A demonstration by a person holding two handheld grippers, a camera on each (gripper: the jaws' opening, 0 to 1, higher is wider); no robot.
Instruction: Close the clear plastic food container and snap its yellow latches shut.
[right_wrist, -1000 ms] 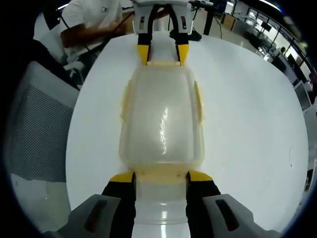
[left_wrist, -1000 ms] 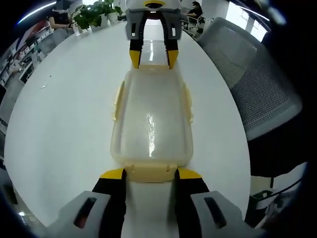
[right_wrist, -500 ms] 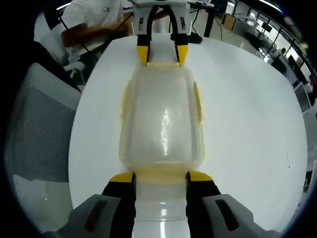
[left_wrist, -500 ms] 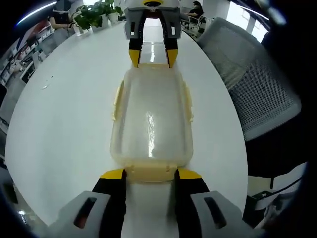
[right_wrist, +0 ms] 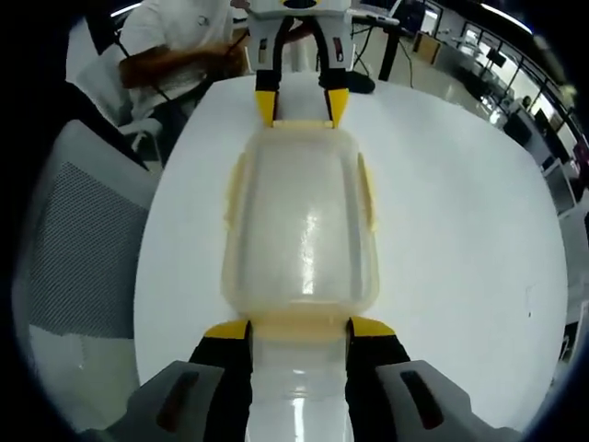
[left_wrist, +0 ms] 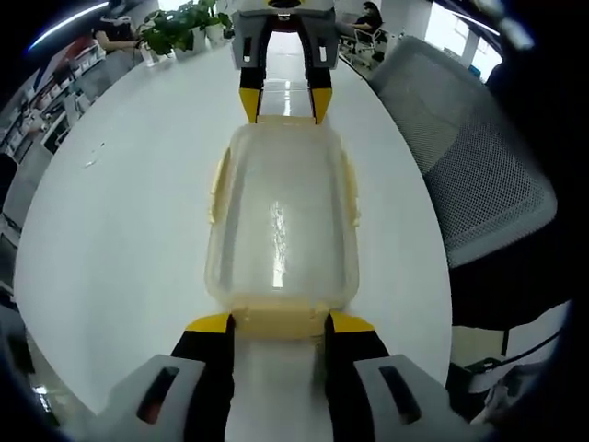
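Left tongs [left_wrist: 279, 322] straddle the near end latch [left_wrist: 279, 319] of the clear container [left_wrist: 281, 221], jaws spread, gripping nothing. Right tongs [right_wrist: 298, 329] do the same at the opposite end, also spread. Container sits lidded mid white surface [left_wrist: 120, 212]. Judgement: press both end latches down evenly, then do the side latches [left_wrist: 218, 189]; keep the box from sliding.

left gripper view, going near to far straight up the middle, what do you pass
left gripper → near end latch between its jaw tips → clear container with its lid on → far end latch → right gripper facing in → white table beyond → potted plants
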